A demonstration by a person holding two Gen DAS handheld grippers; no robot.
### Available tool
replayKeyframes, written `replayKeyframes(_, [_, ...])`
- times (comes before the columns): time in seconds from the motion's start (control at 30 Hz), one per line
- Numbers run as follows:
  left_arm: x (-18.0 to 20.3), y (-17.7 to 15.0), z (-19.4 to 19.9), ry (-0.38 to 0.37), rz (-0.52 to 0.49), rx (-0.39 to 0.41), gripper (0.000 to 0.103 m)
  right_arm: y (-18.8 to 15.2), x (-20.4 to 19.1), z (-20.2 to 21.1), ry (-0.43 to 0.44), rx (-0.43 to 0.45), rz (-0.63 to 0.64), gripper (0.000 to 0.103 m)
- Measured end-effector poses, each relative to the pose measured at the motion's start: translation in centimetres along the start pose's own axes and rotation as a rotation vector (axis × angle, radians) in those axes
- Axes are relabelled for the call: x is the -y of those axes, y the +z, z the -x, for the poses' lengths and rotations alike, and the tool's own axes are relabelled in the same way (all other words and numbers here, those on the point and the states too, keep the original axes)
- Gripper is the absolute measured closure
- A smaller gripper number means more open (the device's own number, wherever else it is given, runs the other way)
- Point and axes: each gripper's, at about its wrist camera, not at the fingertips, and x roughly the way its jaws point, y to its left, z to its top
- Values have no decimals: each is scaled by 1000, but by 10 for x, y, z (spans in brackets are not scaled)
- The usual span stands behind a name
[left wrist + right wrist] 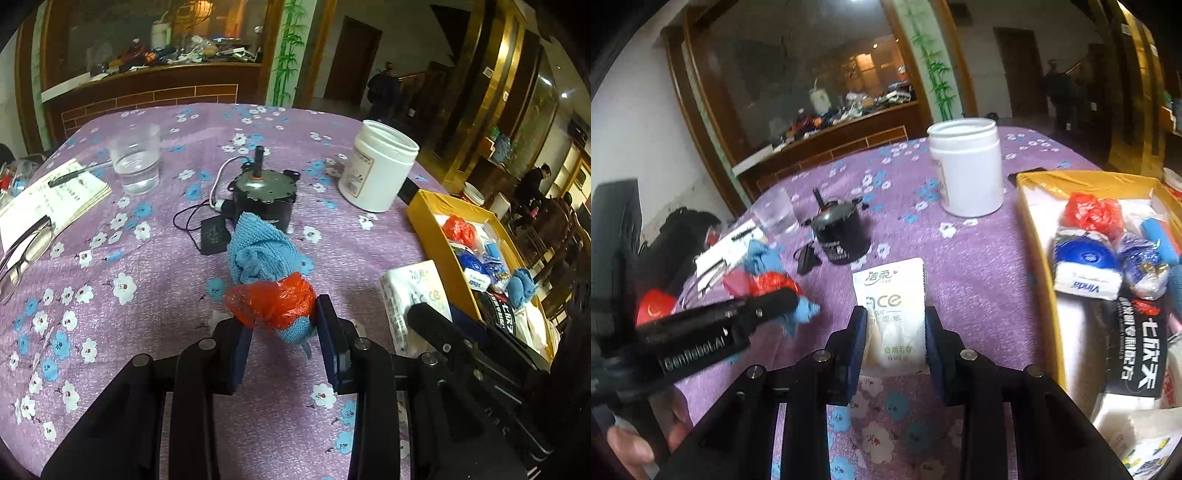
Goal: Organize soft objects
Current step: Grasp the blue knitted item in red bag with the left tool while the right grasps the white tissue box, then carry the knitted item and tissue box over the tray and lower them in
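1. Left tool (284,325): closed on a red plastic bag (271,302) bunched with a blue cloth (258,251), held above the purple floral table (110,295).
2. Right tool (895,332): pads clamped on a white tissue pack (892,295), held just left of the yellow box (1039,258).
3. The box holds other soft packs.

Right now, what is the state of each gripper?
Left gripper: shut on the red plastic bag and blue cloth.
Right gripper: shut on the tissue pack.
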Motion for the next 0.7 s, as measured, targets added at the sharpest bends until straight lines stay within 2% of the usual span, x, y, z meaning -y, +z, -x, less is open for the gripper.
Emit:
replayKeyframes(0.23, [6, -2, 1, -9, -17, 0, 72, 1, 4, -1, -11, -5, -18, 71])
replayKeyframes(0.5, [20, -6, -1, -33, -55, -3, 72, 4, 9, 6, -18, 34, -39, 71])
replayKeyframes(0.7, [40, -12, -1, -54, -101, -5, 72, 9, 21, 18, 9, 60, -112, 71])
